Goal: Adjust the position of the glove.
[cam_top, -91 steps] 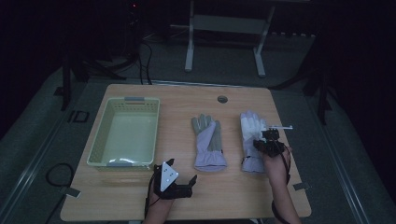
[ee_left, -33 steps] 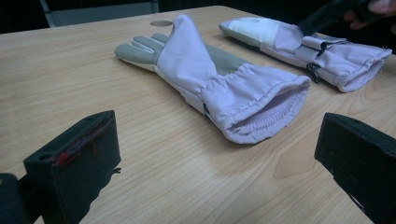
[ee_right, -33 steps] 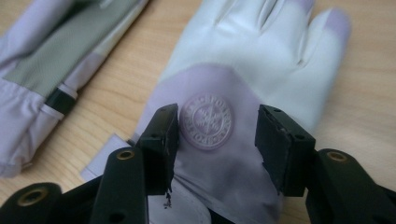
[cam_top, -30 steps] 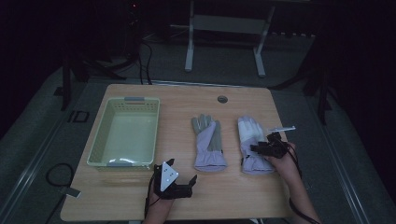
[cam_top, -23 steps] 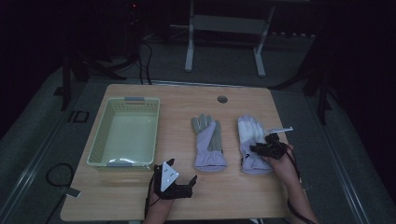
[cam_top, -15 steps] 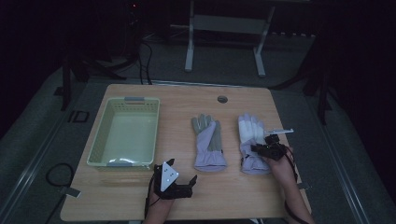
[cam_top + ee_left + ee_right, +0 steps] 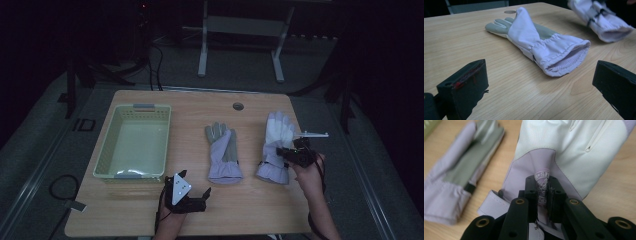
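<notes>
A fold of the white & lilac cloth glove (image 7: 574,147) near the table's right edge is pinched by the right gripper (image 7: 543,192), jaws just closed. The left gripper (image 7: 541,82) is kept wide open w/ nothing held, by the front edge.

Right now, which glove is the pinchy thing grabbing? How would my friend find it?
Start at the wooden table with the pale green basket on its left. Two gloves lie side by side to the basket's right; take the right glove, farther from the basket. Its back is mostly white, and the right gripper, whose jaws have just been closing, pinches a fold of its lilac cuff, while the middle glove shows grey and lies untouched.
</notes>
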Demonstrator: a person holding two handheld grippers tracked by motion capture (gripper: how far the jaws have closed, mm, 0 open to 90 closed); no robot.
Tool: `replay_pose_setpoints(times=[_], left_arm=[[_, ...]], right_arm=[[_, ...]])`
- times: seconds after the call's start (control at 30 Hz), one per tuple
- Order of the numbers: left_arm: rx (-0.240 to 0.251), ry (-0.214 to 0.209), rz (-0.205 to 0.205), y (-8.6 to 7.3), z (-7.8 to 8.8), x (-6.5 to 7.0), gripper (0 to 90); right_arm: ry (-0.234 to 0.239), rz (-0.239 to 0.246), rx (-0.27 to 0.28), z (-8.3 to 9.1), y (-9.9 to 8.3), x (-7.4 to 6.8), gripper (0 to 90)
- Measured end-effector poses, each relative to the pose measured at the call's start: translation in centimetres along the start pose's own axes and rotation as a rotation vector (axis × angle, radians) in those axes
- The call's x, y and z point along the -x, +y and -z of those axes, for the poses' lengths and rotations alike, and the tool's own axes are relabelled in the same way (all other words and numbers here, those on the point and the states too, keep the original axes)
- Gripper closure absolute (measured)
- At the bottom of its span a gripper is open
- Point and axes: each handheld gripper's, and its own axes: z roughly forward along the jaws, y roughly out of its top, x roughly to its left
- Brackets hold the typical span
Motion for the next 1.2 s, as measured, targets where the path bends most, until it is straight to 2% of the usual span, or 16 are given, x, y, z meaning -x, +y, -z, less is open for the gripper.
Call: replay_pose_setpoints(times=[0.27,0.43,0.53,0.57,0.6,0.63,0.67,0.77,0.8,0.83,0.9,0.97,1.0,1.03,1.07,1.2], left_arm=[[0.002,-0.001,-0.001,0.0,0.0,0.0,0.0],[0.002,-0.001,0.000,0.0,0.0,0.0,0.0],[0.002,0.000,-0.001,0.0,0.0,0.0,0.0],[0.002,0.000,-0.001,0.0,0.0,0.0,0.0],[0.002,-0.001,-0.002,0.0,0.0,0.0,0.0],[0.003,0.000,-0.003,0.0,0.0,0.0,0.0],[0.003,-0.001,-0.003,0.0,0.0,0.0,0.0],[0.004,-0.002,-0.004,0.0,0.0,0.0,0.0],[0.005,-0.002,-0.004,0.0,0.0,0.0,0.0],[0.005,-0.002,-0.004,0.0,0.0,0.0,0.0],[0.009,-0.001,-0.004,0.0,0.0,0.0,0.0],[0.007,-0.001,-0.004,0.0,0.0,0.0,0.0],[0.006,-0.002,-0.003,0.0,0.0,0.0,0.0],[0.006,-0.002,-0.003,0.0,0.0,0.0,0.0],[0.005,-0.003,-0.003,0.0,0.0,0.0,0.0],[0.005,-0.004,0.000,0.0,0.1,0.0,0.0]], right_arm=[[-0.009,0.018,0.053,2.9,3.0,-1.5,80.9],[0.046,0.032,0.087,4.0,4.6,-2.9,80.8],[0.065,0.056,0.093,4.4,5.8,-4.8,80.8],[0.065,0.056,0.093,4.4,5.8,-4.8,80.8],[0.072,0.064,0.092,4.5,6.3,-5.9,80.8],[0.072,0.064,0.092,4.5,6.3,-5.9,80.8],[0.074,0.072,0.092,4.6,6.9,-7.1,80.8],[0.080,0.080,0.087,4.5,7.3,-8.2,80.8],[0.089,0.085,0.082,4.3,7.7,-9.3,80.8],[0.089,0.085,0.082,4.3,7.7,-9.3,80.8],[0.104,0.092,0.073,4.0,8.2,-10.9,80.8],[0.113,0.098,0.068,3.9,8.3,-11.5,80.7],[0.124,0.112,0.061,3.5,8.4,-12.6,80.7],[0.124,0.112,0.061,3.5,8.4,-12.6,80.7],[0.132,0.125,0.047,3.1,8.3,-13.5,80.7],[0.132,0.139,0.022,2.0,8.2,-14.7,80.6]])
